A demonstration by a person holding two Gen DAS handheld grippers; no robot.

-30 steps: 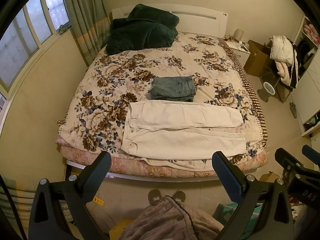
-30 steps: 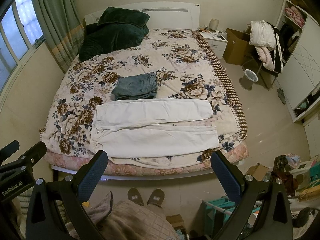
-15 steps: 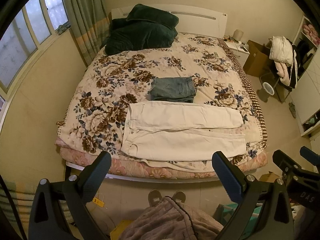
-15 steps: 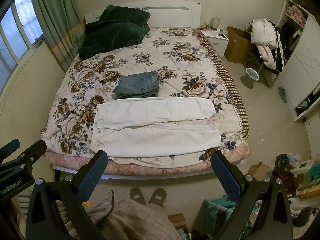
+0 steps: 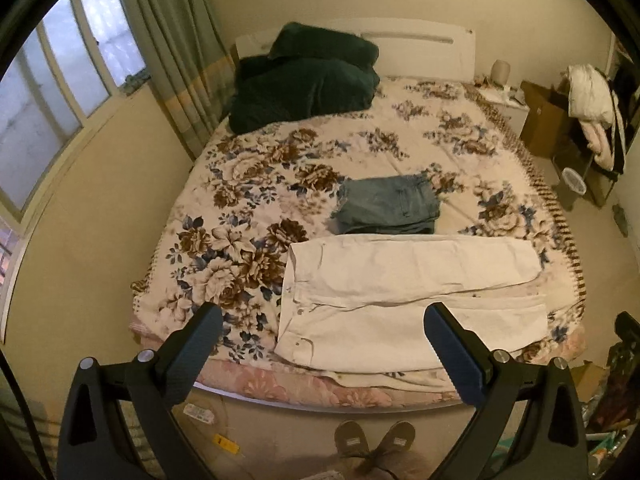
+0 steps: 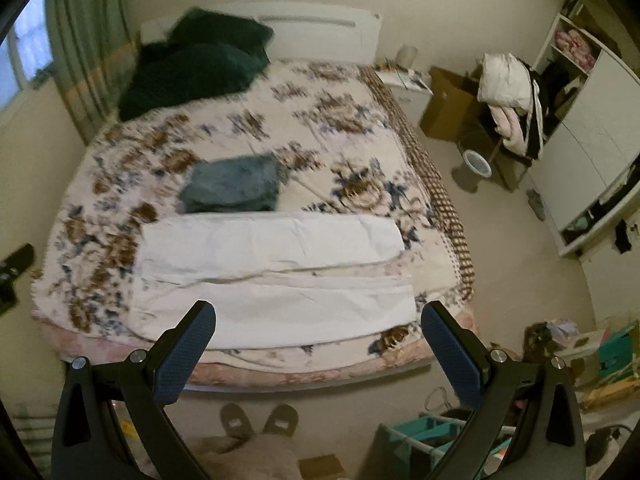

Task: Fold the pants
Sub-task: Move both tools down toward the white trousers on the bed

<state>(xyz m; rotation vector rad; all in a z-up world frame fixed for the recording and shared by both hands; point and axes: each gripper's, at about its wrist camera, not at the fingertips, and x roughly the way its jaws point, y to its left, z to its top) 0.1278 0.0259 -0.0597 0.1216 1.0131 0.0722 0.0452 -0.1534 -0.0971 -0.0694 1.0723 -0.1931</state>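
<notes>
White pants [image 5: 404, 300] lie flat on a floral bed [image 5: 248, 184].
They sit at the bed's near edge, just before folded jeans [image 5: 388, 204]; left hand-held gripper [image 5: 324, 340] and right hand-held gripper [image 6: 316, 332] hover wide open, empty.

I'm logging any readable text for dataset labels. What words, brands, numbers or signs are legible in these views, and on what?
No text can be read in either view.
Slippers: a pale tag on each, too small to read.
Yellow item on the floor: dark marks, too small to read.
White pants: buttons only, no label visible.
Left gripper and right gripper: no marking visible.
</notes>
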